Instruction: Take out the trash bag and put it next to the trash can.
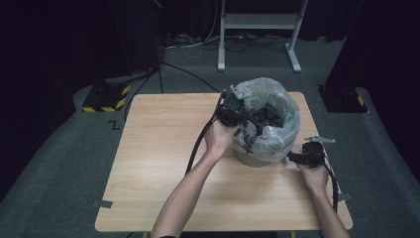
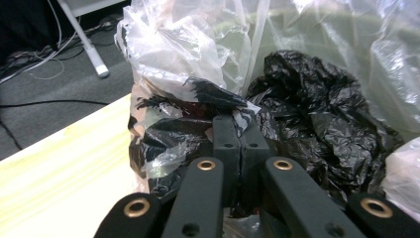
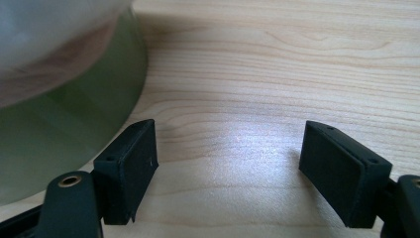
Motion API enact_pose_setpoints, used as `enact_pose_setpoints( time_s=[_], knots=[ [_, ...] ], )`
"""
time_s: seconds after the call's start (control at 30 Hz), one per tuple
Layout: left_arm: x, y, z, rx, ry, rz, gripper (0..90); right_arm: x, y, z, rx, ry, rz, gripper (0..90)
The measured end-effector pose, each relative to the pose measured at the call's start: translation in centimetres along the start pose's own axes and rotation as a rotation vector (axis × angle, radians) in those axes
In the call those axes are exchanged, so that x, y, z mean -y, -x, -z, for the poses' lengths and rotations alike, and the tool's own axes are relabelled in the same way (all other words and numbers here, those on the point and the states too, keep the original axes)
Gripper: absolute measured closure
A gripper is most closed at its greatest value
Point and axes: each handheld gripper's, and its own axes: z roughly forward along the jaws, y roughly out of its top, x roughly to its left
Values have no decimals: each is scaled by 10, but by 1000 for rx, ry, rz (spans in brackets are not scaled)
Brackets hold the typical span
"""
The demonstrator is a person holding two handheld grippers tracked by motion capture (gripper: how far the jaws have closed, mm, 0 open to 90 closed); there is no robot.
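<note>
A pale green bin (image 1: 253, 158) lined with a clear plastic bag (image 1: 280, 101) stands on the wooden table (image 1: 158, 148), right of centre. Crumpled black plastic (image 2: 322, 109) fills the inside of the bag. My left gripper (image 1: 244, 120) reaches over the bin's near-left rim. In the left gripper view its jaws (image 2: 240, 121) are pressed together, with a fold of the bag's film (image 2: 218, 94) pinched at their tips. My right gripper (image 1: 293, 157) lies low on the table, just right of the bin's base (image 3: 59, 129). It is open (image 3: 228, 168), with only bare wood between the pads.
A white metal stand (image 1: 257, 29) and cables lie on the grey floor beyond the table. A yellow-and-black striped base (image 1: 106, 96) sits off the far left corner. The table's left half (image 2: 49, 168) is bare wood.
</note>
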Motion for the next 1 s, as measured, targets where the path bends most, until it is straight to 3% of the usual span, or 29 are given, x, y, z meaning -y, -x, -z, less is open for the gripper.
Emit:
enact_pose_setpoints(
  time_s=[0.13, 0.47, 0.57, 0.8, 0.97, 1.0],
  knots=[
    [4, -3, 2, 18, 9, -4, 888, -5, 0, 15, -28, 22, 19, 240],
    [11, -10, 6, 57, 38, 23, 892, -23, 7, 46, -68, 76, 11, 266],
    [13, -13, 9, 74, 51, 43, 892, -39, 8, 65, -118, 113, 2, 290],
    [17, -17, 12, 82, 59, 55, 891, -72, 7, 91, -162, 171, 0, 340],
    [20, -22, 13, 98, 67, 71, 891, -96, 0, 107, -193, 216, 16, 354],
    [21, -22, 14, 102, 69, 71, 892, -107, -6, 113, -195, 237, 34, 369]
  ],
)
